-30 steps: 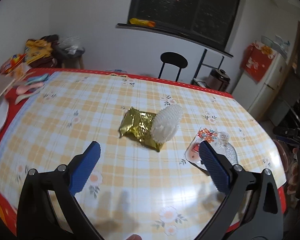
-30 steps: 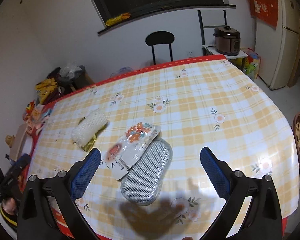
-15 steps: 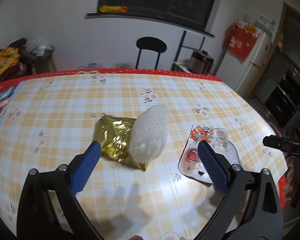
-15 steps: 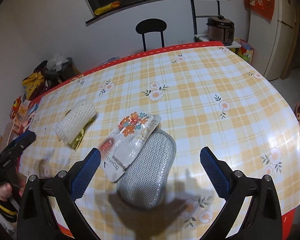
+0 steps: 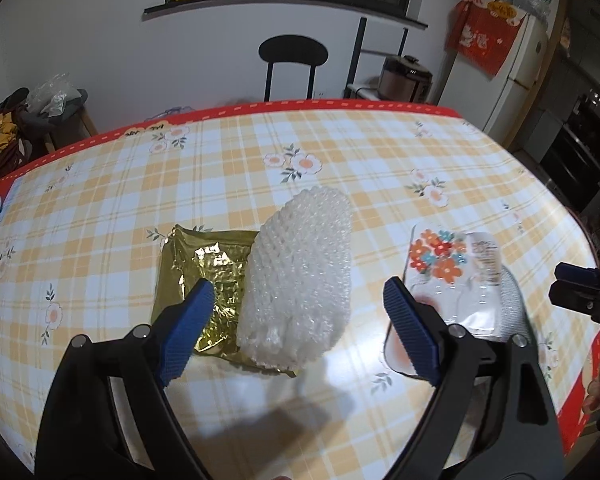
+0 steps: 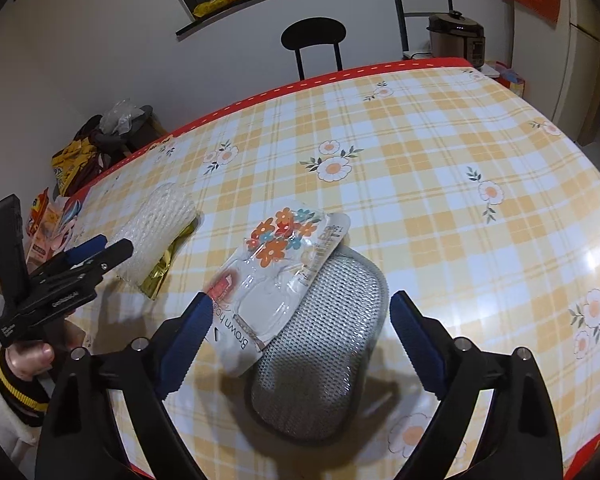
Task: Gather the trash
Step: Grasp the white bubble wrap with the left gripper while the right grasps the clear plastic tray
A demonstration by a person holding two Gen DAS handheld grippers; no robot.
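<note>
A white bubble-wrap roll point(image 5: 300, 276) lies partly on a crumpled gold foil wrapper point(image 5: 196, 276) on the checked tablecloth. My left gripper point(image 5: 298, 296) hovers close over them; its jaws are closing, with the roll between them and untouched. To the right, a clear flowered plastic package point(image 6: 276, 272) rests on a grey mesh pad point(image 6: 324, 360). My right gripper point(image 6: 302, 308) is low over this pair, its jaws closing and pressing on nothing. The right wrist view also has the left gripper point(image 6: 96, 252) beside the bubble-wrap roll point(image 6: 156, 232).
A black chair point(image 6: 314, 36) stands behind the table's red far edge point(image 5: 300, 106). A rice cooker point(image 6: 456, 34) and a fridge point(image 5: 528, 64) stand at the back right. Bags and packets point(image 6: 72, 164) pile up off the table's left end. A hand with a white sleeve point(image 6: 24, 360) holds the left gripper.
Both grippers have come down closer to the table. The left one swung right over the bubble wrap and gold wrapper and entered the right wrist view. Both pairs of jaws stand slightly narrower.
</note>
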